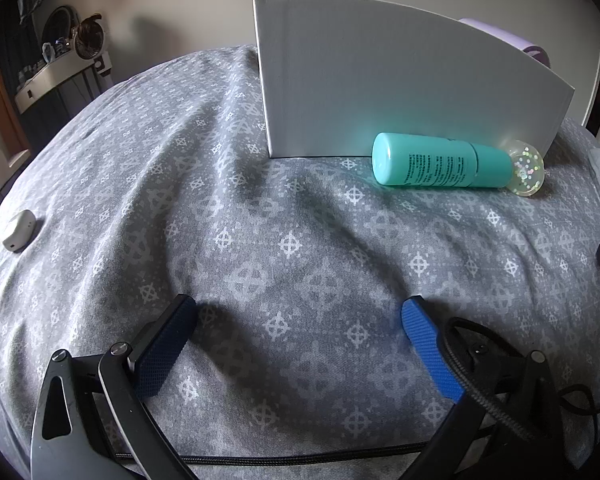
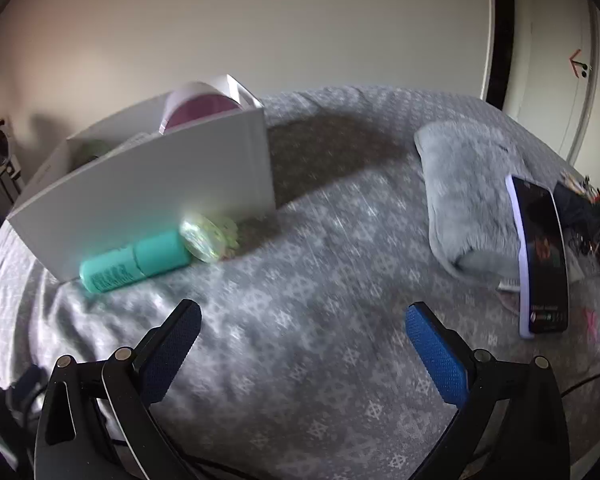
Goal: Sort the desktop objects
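A teal bottle (image 1: 440,162) with a clear glitter ball cap (image 1: 527,171) lies on its side against the front wall of a white box (image 1: 400,80). In the right wrist view the same teal bottle (image 2: 136,261) lies at the foot of the white box (image 2: 148,196), which holds a pink round thing (image 2: 198,108). My left gripper (image 1: 300,312) hovers open over the patterned cloth, nothing between its fingers. My right gripper (image 2: 302,316) is open wide and empty, with the bottle ahead to its left. The right wrist view is blurred.
A grey patterned cloth (image 1: 260,208) covers the surface. A small white device (image 1: 19,230) lies at its left edge. On the right are a folded grey fabric (image 2: 460,184), a phone (image 2: 542,256) with a dark screen, and mixed clutter (image 2: 592,208) at the far right.
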`<state>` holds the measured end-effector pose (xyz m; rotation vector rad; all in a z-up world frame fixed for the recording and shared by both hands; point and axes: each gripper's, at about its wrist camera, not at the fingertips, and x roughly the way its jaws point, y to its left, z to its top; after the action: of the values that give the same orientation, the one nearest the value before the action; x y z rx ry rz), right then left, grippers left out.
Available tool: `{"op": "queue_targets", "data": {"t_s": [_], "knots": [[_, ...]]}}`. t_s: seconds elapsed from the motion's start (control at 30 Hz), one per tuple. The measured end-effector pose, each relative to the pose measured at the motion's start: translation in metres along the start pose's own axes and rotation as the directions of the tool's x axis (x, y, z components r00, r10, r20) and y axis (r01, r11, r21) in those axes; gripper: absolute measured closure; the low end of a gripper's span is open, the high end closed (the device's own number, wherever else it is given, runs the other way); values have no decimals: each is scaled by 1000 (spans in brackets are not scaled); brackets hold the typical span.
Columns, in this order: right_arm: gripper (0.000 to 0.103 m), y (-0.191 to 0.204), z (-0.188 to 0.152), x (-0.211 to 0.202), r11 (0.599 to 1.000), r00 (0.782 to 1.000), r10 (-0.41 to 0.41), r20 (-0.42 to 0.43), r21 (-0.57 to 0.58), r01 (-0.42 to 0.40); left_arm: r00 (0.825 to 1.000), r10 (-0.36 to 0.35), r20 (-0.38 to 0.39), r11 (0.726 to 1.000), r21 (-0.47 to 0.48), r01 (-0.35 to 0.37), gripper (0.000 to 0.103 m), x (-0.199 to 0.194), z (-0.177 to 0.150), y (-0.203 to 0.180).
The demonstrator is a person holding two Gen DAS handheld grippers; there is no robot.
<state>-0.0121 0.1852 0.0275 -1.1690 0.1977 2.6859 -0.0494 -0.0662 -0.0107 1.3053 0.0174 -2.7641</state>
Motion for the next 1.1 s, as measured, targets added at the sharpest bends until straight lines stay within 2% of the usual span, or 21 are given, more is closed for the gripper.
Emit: {"op": "queue_targets", "data": {"t_s": [0.1, 0.2, 0.3, 0.37, 0.47, 0.53, 0.67, 1.1], "knots": [[0, 3, -13, 32, 1000, 989, 22, -147, 0, -22, 1000, 0, 0, 1000, 0, 0, 0, 0, 0, 0], [0, 10, -22, 33, 997, 994, -34, -101, -72, 27, 1000, 0, 0, 1000, 0, 0, 0, 0, 0, 0], [0, 6, -21, 29, 998, 993, -16, -121, -63, 8, 1000, -1, 0, 1000, -1, 1, 0, 0, 0, 0], [0, 2, -20, 22, 999, 994, -15, -104, -46, 10, 1000, 1, 0, 1000, 1, -1, 0, 0, 0, 0], [0, -5, -20, 17, 999, 996, -48, -78, -8, 47, 1000, 0, 0, 1000, 0, 0, 0, 0, 0, 0], [0, -9, -23, 23, 998, 993, -66, -95, 15, 68, 1000, 0, 0, 1000, 0, 0, 0, 0, 0, 0], [0, -2, -23, 24, 994, 991, -109, -80, -17, 108, 1000, 0, 0, 1000, 0, 0, 0, 0, 0, 0], [0, -6, -23, 26, 996, 993, -91, -73, -1, 91, 1000, 0, 0, 1000, 0, 0, 0, 0, 0, 0]]}}
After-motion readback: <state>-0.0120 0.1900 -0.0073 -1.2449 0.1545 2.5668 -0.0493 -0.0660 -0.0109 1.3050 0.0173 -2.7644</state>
